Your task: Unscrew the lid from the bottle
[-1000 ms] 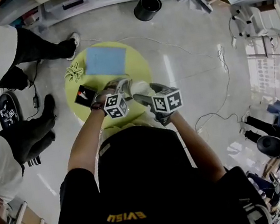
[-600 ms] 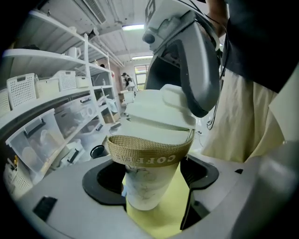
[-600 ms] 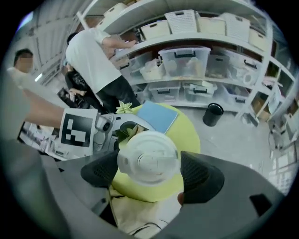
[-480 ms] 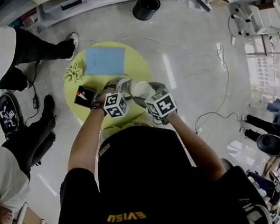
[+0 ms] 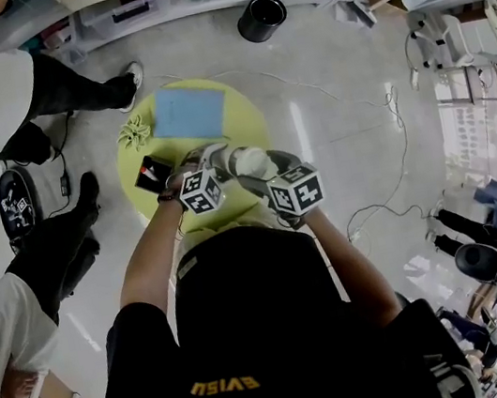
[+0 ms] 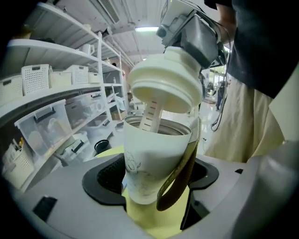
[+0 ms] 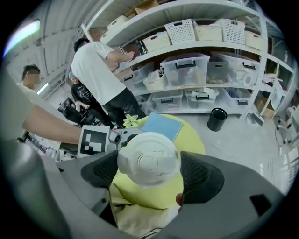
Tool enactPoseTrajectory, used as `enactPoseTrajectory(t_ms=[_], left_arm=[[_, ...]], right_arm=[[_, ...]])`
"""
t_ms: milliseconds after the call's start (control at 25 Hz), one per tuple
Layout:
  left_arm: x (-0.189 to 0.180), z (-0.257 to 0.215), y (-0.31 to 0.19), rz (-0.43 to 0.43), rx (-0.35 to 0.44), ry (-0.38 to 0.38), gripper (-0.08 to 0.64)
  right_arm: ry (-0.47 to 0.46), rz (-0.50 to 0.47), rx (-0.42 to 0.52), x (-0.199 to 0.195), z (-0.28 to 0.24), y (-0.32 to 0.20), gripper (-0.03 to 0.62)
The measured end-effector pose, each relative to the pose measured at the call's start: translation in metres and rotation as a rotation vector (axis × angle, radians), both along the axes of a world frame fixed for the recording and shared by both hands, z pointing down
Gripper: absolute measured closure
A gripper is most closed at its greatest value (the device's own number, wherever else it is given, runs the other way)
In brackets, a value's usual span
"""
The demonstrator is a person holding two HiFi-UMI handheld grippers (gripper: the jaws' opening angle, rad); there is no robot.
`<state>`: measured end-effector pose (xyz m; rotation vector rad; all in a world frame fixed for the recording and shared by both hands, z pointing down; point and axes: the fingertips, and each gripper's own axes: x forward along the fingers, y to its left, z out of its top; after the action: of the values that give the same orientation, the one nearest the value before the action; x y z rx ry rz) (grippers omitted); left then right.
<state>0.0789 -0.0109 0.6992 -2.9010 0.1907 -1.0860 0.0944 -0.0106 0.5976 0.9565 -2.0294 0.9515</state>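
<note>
Since the cream plastic screw lid [image 6: 163, 86] already hangs clear of the threads, with its ribbed white straw [image 6: 152, 114] dipping into the mouth, you should lift straight along the straw's line until the tip comes out. Your right gripper [image 7: 148, 170] is clamped across the lid. Your left gripper [image 6: 154, 184] is clamped on the white printed bottle [image 6: 149, 158], held above the round yellow-green table [image 5: 249, 122]. Mind the olive fabric strap [image 6: 180, 182] looped at the bottle's side. Upward you have free room. Below, a blue sheet [image 5: 187, 111] and a small black card [image 5: 151, 172] occupy the far and left parts, while the right part shows bare.
</note>
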Motion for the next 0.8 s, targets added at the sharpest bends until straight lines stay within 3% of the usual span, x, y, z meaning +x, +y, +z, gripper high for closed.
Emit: enactPoseTrajectory(t_ms=[160, 360, 480, 800], left_arm=[[-0.01, -0.003, -0.01, -0.151, -0.082, 0.039, 0.179], [-0.031, 0.002, -0.014, -0.369, -0.192, 0.068, 0.178], [-0.04, 0.004, -0.01, -0.413, -0.191, 0.055, 0.178], [-0.051, -0.002, -0.007, -0.467, -0.201, 0.043, 0.178]], right_arm=[[-0.056, 0.059, 0.008, -0.003, -0.01, 0.0, 0.173], [-0.193, 0.183, -0.044, -0.009, -0.011, 0.005, 0.172], [-0.234, 0.21, -0.056, -0.015, -0.013, 0.007, 0.172], [-0.234, 0.216, -0.032, -0.018, -0.022, 0.009, 0.172]])
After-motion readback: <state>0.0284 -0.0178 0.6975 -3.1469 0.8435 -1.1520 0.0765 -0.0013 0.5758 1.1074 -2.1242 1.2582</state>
